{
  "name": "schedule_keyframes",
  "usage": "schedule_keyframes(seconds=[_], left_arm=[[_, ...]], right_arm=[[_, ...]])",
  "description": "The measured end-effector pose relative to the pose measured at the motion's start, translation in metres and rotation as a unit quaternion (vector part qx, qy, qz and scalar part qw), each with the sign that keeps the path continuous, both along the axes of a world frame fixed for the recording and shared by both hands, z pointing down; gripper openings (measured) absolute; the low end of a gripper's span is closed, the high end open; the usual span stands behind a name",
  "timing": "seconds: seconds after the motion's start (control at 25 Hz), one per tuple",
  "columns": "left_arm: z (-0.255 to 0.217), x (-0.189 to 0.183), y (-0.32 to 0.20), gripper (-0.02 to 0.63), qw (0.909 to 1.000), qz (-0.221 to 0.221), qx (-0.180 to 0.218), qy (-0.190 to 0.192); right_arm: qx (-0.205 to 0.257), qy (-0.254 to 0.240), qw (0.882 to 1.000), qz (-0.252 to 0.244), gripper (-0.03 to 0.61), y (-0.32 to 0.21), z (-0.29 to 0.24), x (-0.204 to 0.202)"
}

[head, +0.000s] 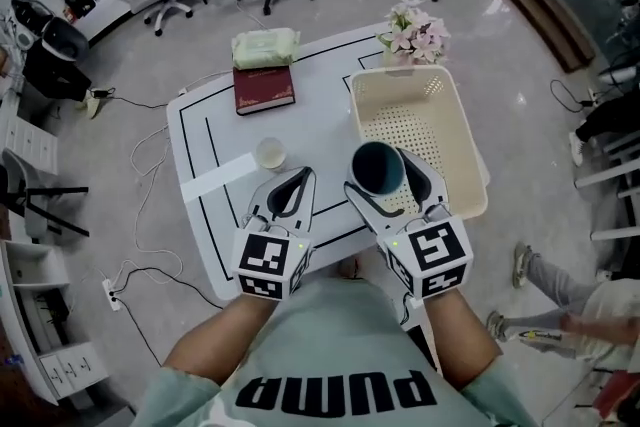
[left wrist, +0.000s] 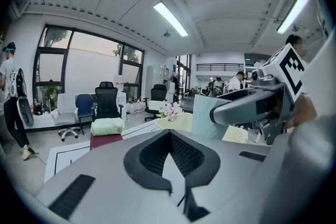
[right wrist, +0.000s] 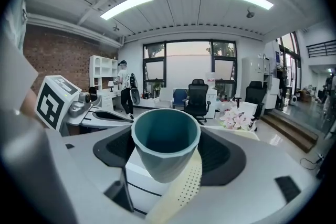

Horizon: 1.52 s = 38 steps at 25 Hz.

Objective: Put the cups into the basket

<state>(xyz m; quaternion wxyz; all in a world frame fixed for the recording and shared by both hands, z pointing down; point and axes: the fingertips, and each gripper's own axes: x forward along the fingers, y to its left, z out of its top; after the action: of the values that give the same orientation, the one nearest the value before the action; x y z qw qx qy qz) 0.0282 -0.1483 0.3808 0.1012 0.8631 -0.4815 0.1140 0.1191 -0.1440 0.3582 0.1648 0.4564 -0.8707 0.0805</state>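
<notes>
On the white table (head: 322, 95), a dark red book (head: 264, 89) lay at the far left with a green packet (head: 265, 46) just beyond it. Nearer, a pale cup (head: 270, 153) stood upright, mouth up, just beside the left gripper (head: 300, 178). That gripper's jaws met at the tips with nothing between them. To its right, the right gripper (head: 384, 171) clamped a teal cup (head: 378, 165) by its sides. The teal cup was nearly upright, its long axis close to vertical, mouth up and showing a bare inside. It hung above the near left rim of the cream perforated basket (head: 440, 105), whose visible floor lay bare. Pink flowers (head: 415, 34) stood behind the basket.
</notes>
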Motion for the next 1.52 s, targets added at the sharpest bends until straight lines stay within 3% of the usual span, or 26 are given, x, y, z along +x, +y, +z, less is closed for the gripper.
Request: schedule_keyframes(seconds=[0.36,0.68,1.08,1.52], left_arm=[[-0.007,0.06,-0.03,0.005,0.9996,0.027,0.001,0.001],[0.006,0.081,-0.06,0.005,0.9997,0.012,-0.016,-0.01],[0.026,0.074,-0.089,0.005,0.999,-0.013,-0.031,-0.03],[0.039,0.084,-0.114,0.005,0.9982,-0.02,-0.051,-0.026]], right_arm=[[-0.002,0.011,0.998,0.057,0.387,-0.041,0.007,0.078],[-0.024,0.018,0.995,0.092,0.387,-0.084,0.042,0.126],[-0.031,0.034,0.992,0.121,0.387,-0.127,0.083,0.15],[-0.074,0.046,0.987,0.133,0.387,-0.151,0.131,0.161]])
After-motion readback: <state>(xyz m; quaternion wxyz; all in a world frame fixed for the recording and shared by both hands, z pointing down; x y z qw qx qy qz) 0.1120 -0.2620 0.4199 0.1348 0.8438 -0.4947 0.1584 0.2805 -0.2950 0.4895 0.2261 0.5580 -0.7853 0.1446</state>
